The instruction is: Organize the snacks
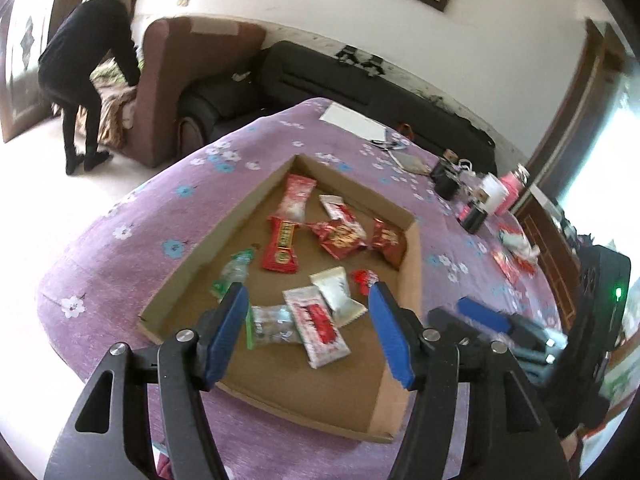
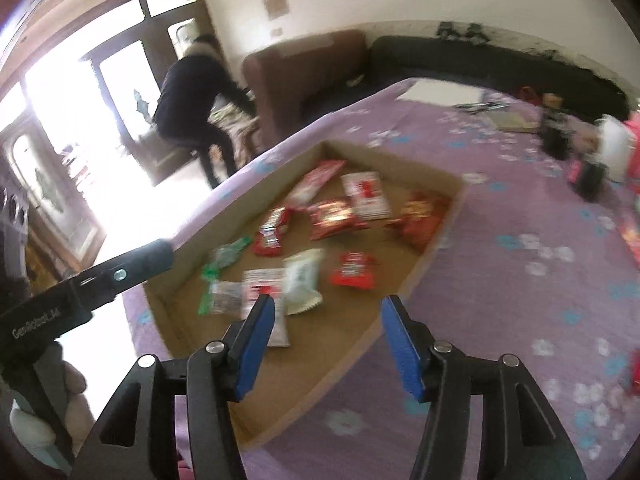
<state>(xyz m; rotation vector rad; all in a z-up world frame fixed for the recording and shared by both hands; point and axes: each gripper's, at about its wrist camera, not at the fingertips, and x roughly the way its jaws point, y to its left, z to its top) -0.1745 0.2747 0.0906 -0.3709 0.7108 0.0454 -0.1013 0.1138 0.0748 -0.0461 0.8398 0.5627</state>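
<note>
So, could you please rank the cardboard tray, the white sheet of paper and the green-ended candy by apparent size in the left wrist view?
1. cardboard tray, clearly largest.
2. white sheet of paper, though it lies farther off, so it looks smaller than it is.
3. green-ended candy, smallest.

A purple tablecloth with white and blue flowers fills the frame's middle. On it sits a plain brown cardboard tray holding red, white and green snack packets. At upper left, a person in black and a reddish-brown armchair.
</note>
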